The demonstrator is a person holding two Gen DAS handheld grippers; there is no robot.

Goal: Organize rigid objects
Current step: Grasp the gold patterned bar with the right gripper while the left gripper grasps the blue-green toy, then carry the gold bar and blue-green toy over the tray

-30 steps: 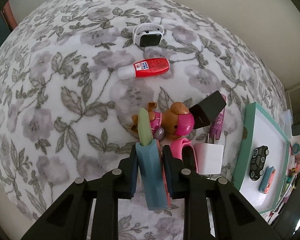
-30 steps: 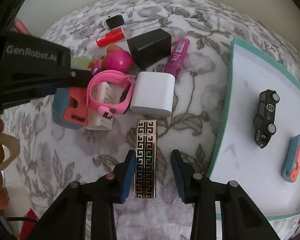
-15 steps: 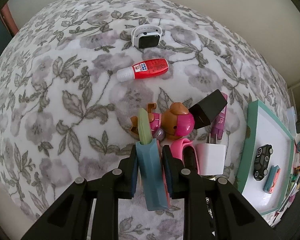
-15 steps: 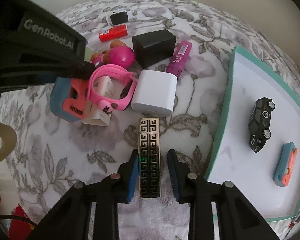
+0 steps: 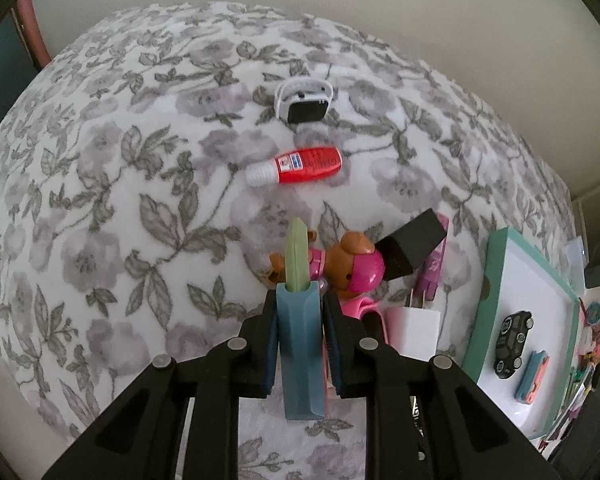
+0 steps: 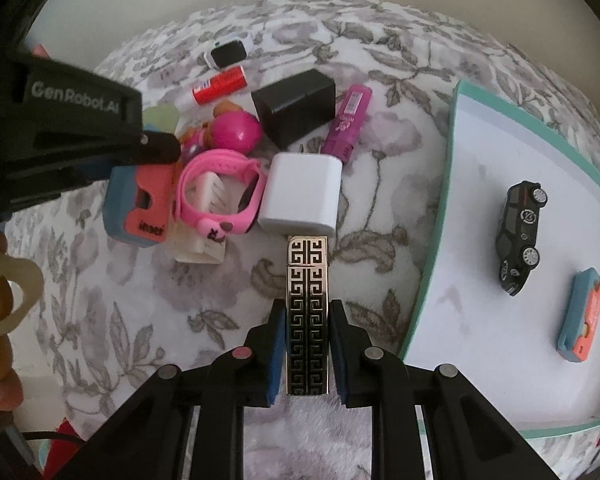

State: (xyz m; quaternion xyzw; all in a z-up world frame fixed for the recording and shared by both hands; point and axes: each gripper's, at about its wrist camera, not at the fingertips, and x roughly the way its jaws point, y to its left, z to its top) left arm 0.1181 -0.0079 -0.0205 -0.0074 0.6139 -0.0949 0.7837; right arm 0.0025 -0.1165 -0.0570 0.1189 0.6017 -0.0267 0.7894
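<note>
The left claw (image 5: 300, 336) is clamped on a blue-grey plastic utility knife with an orange face and a pale green blade (image 5: 301, 344), its pads pressing both sides of the body while the blade points ahead over the grey floral cloth covering the table (image 5: 112, 200). The right claw (image 6: 308, 344) is clamped on a flat rectangular black-and-silver lighter with a maze pattern (image 6: 308, 312), which lies just below a white square charger plug (image 6: 302, 194). Clustered beside that plug are a pink rubber watch strap (image 6: 220, 192), a white ribbed comb-like piece (image 6: 202, 240), a brown toy pup in a pink helmet (image 5: 352, 268), a black box-shaped adapter (image 6: 296, 106) and a purple lip-balm tube (image 6: 350, 122). Farther back lie a red bottle with a white cap (image 5: 300, 166) and a white smartwatch with a dark screen (image 5: 305, 102). To the right, a teal-rimmed white tray (image 6: 432, 240) holds a small black toy car (image 6: 520, 236) and a second blue-and-orange knife (image 6: 580, 320), well apart from each other.
</note>
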